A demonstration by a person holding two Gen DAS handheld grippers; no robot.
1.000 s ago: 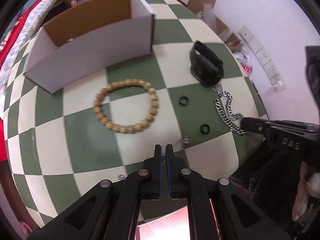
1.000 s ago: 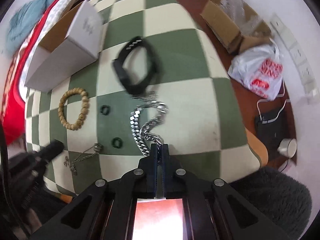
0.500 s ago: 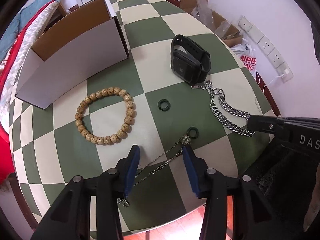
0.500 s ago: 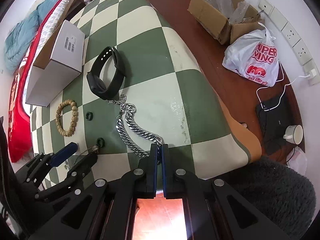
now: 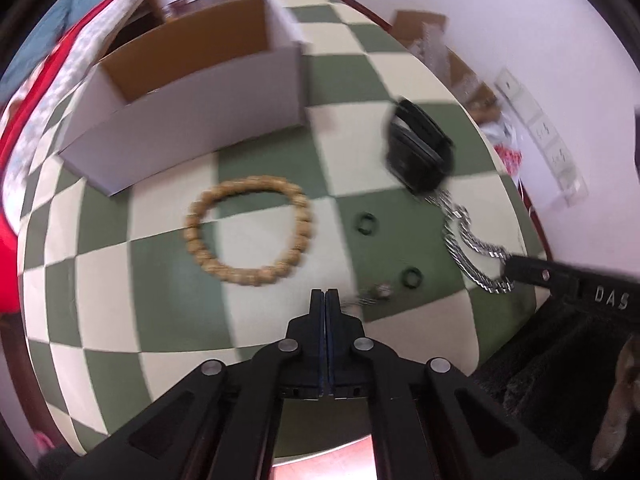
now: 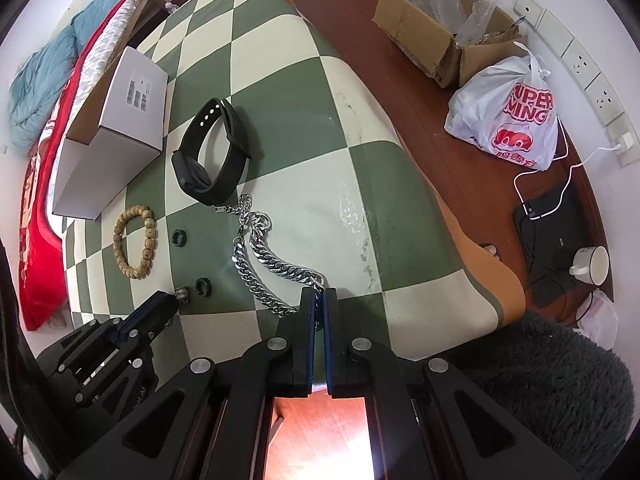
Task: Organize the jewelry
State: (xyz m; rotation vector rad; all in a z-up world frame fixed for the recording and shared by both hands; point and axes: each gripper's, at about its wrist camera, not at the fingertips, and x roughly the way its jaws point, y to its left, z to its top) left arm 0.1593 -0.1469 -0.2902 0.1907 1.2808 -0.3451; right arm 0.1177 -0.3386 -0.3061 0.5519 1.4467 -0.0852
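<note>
Right gripper, lower centre of the right wrist view: fingers clamped on the near end of the heavy silver curb chain. The rest of the chain trails up the frame toward the black watch.

Left gripper, lower centre of the left wrist view: fingers pressed together on the thin necklace chain, which runs out to the right to a small metal bead. The frame is blurred, so grip depth is hard to read.

Handling, as a judgement:
- Curb chain: metal, dense, limp and slippery. It will swing and slide when lifted. An end grip is fine for dragging; a mid-length pinch is better for carrying.
- Thin chain: very light, tangles easily and slips from the pads. Take it near the bead.
- Wooden bead bracelet, centre-left: round matte beads, probably on elastic, light and grippy. Pinch across one side of the loop.
- Two dark green rings: small, hard and smooth. They lie flat, so they are fiddly to get hold of.
- Watch: soft rubbery strap, rigid face. Grab the strap loop.

White cardboard box, upper left, open with a brown inside, is the likely drop spot. The worktop has a smooth green and cream checked cover.
</note>
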